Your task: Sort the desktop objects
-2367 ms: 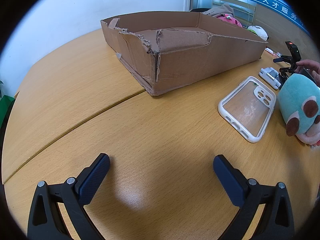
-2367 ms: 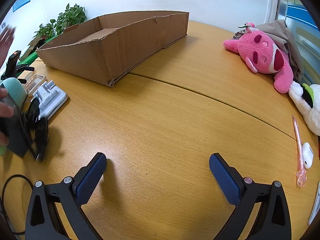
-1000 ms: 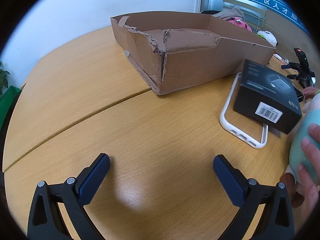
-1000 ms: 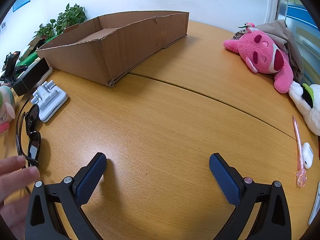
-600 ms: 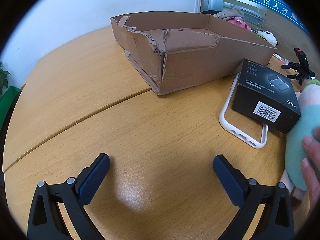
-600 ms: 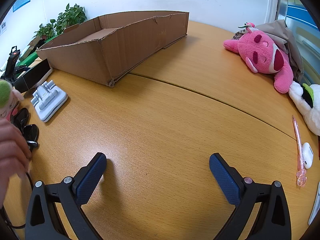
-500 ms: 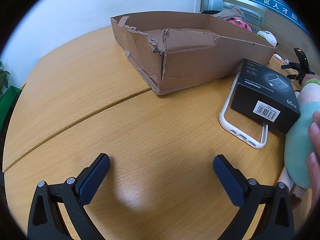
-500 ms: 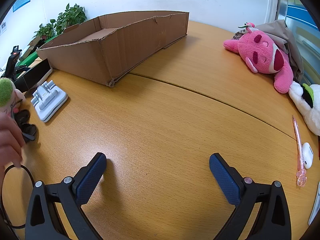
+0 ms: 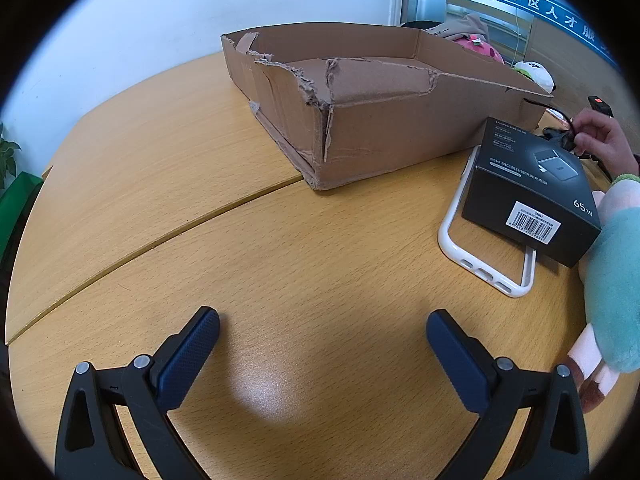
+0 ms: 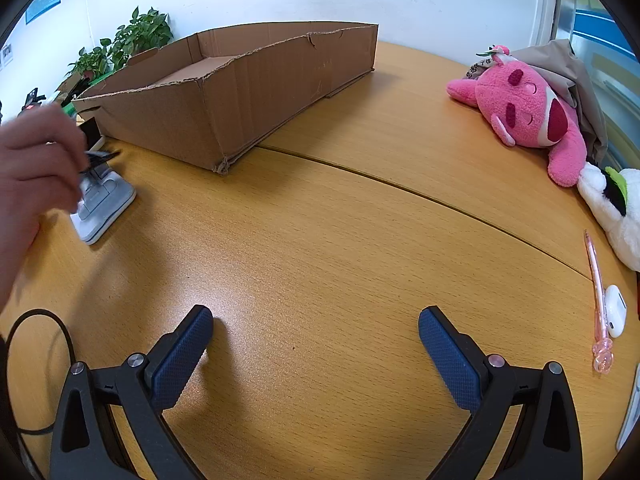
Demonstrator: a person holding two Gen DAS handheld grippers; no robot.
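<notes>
A torn cardboard box [image 9: 380,96] stands at the back of the wooden table; it also shows in the right wrist view [image 10: 248,84]. In the left wrist view a black charger box [image 9: 528,196] lies on a white phone case [image 9: 486,268], beside a teal plush toy [image 9: 612,288]. A bare hand [image 9: 600,140] holds a dark object, which the right wrist view shows above a grey stand [image 10: 104,204]. My left gripper [image 9: 322,344] and my right gripper [image 10: 316,340] are open and empty, low over bare table.
A pink plush toy [image 10: 528,112] and a white plush toy [image 10: 616,208] lie at the right. A pink pen [image 10: 598,300] and a white earbud case [image 10: 615,310] lie near the right edge. A black cable [image 10: 36,356] loops at the left. Plants [image 10: 132,40] stand behind.
The bare hand has left the teal plush and lifted a dark object off the table toward the back. Both grippers have stayed in place and open.
</notes>
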